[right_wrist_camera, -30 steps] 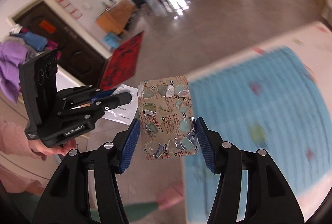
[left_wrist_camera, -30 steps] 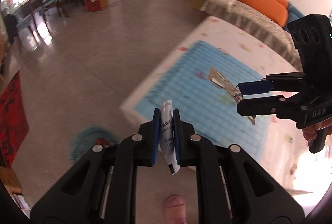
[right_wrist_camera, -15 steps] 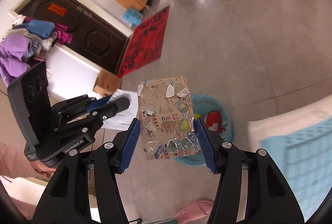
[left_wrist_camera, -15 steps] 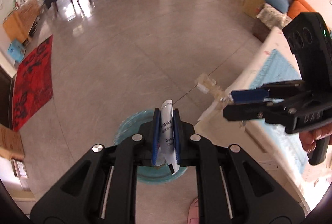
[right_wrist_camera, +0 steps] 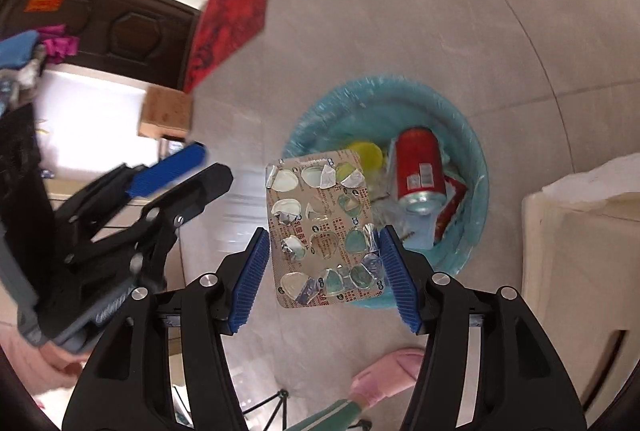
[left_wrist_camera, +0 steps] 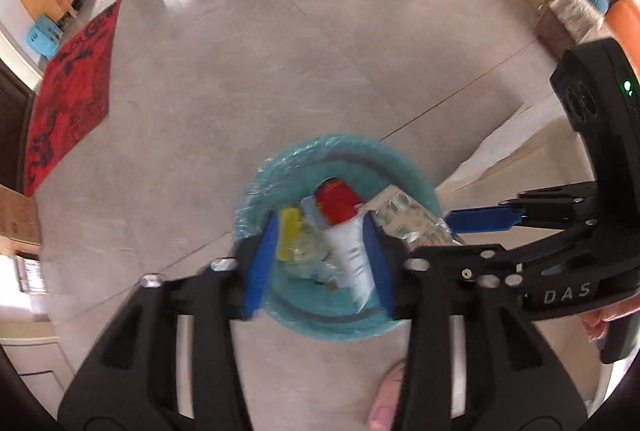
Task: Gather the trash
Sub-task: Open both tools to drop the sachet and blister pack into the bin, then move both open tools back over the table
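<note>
A blue-lined bin (right_wrist_camera: 478,167) stands on the tiled floor (left_wrist_camera: 280,51), a red can (right_wrist_camera: 418,167) inside. Above its rim, the right gripper (right_wrist_camera: 324,271) grasps an empty pill sheet (right_wrist_camera: 324,231). The left gripper (left_wrist_camera: 320,259) is spread wide, a white tube (left_wrist_camera: 352,255) against its right finger over the bin.

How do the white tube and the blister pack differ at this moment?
The tube is white and rounded; the blister pack is flat, foil-backed, its pockets torn open. The tube sits between the spread fingers of the left hand-held gripper, apparently let go; the blister pack is clamped edge to edge in the right hand-held gripper. Both hang above the teal bin.
</note>
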Motion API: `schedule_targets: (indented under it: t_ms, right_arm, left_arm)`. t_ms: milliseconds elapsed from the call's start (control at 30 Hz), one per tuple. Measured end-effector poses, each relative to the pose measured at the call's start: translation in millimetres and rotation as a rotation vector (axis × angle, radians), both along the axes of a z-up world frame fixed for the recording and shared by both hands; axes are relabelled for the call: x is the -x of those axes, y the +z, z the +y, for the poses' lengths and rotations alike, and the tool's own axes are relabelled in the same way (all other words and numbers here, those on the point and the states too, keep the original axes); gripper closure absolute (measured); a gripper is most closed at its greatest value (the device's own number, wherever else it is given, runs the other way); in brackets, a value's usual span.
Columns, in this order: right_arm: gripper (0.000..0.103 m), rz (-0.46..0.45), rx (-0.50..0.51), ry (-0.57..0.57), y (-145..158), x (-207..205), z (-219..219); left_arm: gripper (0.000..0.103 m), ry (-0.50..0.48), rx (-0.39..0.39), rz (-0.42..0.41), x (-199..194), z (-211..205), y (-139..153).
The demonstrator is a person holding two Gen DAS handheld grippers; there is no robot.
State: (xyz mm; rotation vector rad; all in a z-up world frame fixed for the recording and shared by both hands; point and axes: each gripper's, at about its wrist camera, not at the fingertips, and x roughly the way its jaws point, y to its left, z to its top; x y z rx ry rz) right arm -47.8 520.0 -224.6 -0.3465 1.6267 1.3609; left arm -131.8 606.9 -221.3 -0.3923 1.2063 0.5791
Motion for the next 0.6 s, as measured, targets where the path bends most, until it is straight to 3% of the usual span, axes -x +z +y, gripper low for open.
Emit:
schedule_targets:
  t_ms: [67, 300, 600]
  right_arm:
    - [0.027, -0.010, 0.021, -0.013, -3.7, -1.1, 1.7]
    - [0.023, -0.027, -0.008, -0.024, 14.3, -5.7, 1.9]
    - [0.020, 0.048, -0.198, -0.099, 96.1, -32.5, -52.6]
  left_arm:
    - [0.053, 0.015, -0.006, 0.012, 3.5, 6.7, -4.4]
    - [0.046, -0.003, -0.059, -0.001, 14.8, 5.4, 22.8]
    - [0.035, -0.051, -0.129, -0.058, 11.1, -25.0, 87.9]
